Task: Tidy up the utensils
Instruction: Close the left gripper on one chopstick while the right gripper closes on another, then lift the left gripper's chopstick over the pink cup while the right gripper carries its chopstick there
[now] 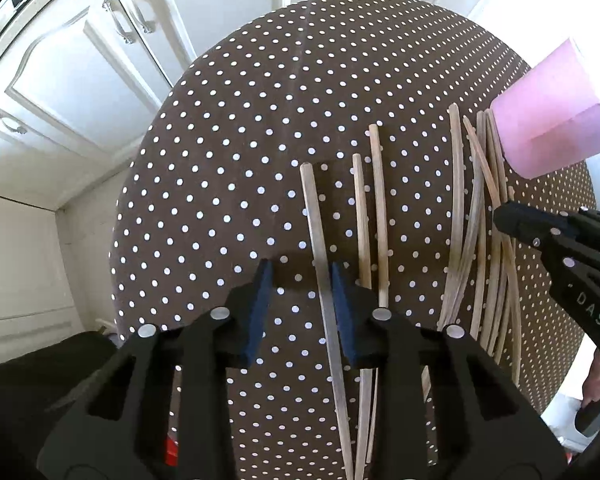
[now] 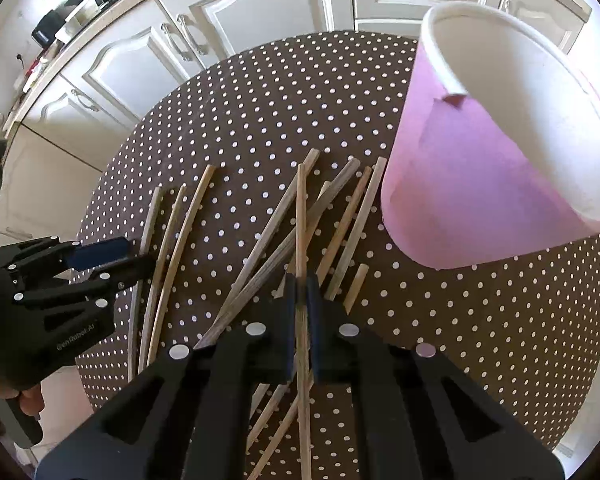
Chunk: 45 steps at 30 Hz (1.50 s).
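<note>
Left wrist view: my left gripper (image 1: 300,280) points down at the polka-dot tablecloth (image 1: 228,152), jaws spread. One wooden stick (image 1: 320,248) runs lengthwise through the gap, lying just beside the blue pad (image 1: 342,312) on the right side; the opposite pad stands clear of it. I cannot tell whether the near pad touches the stick. Two more sticks (image 1: 370,220) lie just outside that right jaw, and a crossed bundle of sticks (image 1: 480,248) lies farther that way, under the right gripper (image 1: 504,220).

Right wrist view: my right gripper's jaws are pressed together, pinching a single stick (image 2: 300,216) that extends straight ahead from the pads (image 2: 290,300) and back beneath the jaws. The other sticks fan out on either side of it. The pink cup (image 2: 480,184) lies tipped on the cloth, ahead and off the right jaw, mouth facing up and away.
</note>
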Tool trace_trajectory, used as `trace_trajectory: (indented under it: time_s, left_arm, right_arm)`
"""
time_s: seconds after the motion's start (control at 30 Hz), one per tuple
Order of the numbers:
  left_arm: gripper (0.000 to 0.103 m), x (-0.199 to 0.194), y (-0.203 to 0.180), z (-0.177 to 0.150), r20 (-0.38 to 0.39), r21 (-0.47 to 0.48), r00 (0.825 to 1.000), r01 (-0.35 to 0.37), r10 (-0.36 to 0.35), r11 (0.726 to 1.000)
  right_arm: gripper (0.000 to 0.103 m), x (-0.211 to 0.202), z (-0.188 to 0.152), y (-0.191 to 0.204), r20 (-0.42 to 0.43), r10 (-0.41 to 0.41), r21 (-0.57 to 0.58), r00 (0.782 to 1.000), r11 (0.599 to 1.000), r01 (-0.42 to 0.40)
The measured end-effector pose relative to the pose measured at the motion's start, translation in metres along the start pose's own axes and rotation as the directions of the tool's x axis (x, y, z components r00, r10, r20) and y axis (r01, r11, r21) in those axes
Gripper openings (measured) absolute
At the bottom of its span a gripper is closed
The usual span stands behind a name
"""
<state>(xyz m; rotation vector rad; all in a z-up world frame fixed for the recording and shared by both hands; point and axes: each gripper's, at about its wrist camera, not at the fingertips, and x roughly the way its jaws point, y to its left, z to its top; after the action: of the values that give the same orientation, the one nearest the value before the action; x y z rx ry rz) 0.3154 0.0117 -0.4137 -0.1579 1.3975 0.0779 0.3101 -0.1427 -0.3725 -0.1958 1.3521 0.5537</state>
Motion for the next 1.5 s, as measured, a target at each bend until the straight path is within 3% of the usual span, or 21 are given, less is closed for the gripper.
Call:
trace_trajectory:
  time_s: [0.13, 0.33, 0.57, 0.83, 1.17, 1.33, 1.5]
  left_arm:
    - [0.009, -0.003, 0.012, -0.006, 0.006, -0.039, 1.0, -0.004, 0.004, 0.999]
    - [0.006, -0.014, 0.028, -0.018, 0.018, -0.077, 0.998, 0.057, -0.056, 0.995]
    - [0.006, -0.082, 0.012, -0.025, 0.137, -0.057, 0.98, 0.155, -0.146, 0.986]
    - [0.006, -0.169, -0.023, -0.025, 0.285, 0.103, 0.936, 0.184, -0.206, 0.978]
    - [0.006, -0.228, -0.06, -0.018, 0.406, 0.201, 0.87, 0.215, -0.281, 0.956]
    - [0.006, -0.261, -0.086, -0.003, 0.472, 0.249, 0.826, 0.212, -0.309, 0.945]
    - [0.006, -0.285, -0.103, 0.017, 0.552, 0.253, 0.769, 0.215, -0.323, 0.943]
  right_arm:
    - [0.005, 0.002, 0.001, 0.001, 0.0, 0.005, 0.0, 1.0, 1.0, -0.005]
    - [0.005, -0.012, -0.004, -0.001, 0.027, 0.058, 0.011, 0.998, 0.998, -0.058]
    - [0.005, -0.067, -0.011, -0.008, 0.144, 0.135, 0.048, 0.98, 0.989, -0.143]
    - [0.004, -0.131, -0.021, -0.005, 0.275, 0.142, 0.044, 0.951, 0.986, -0.16]
    - [0.004, -0.204, -0.036, -0.022, 0.422, 0.118, 0.035, 0.899, 0.989, -0.147]
    - [0.004, -0.242, -0.031, -0.033, 0.499, 0.106, 0.019, 0.86, 0.991, -0.134]
    - [0.004, -0.27, -0.02, -0.047, 0.571, 0.072, 0.017, 0.818, 0.995, -0.1]
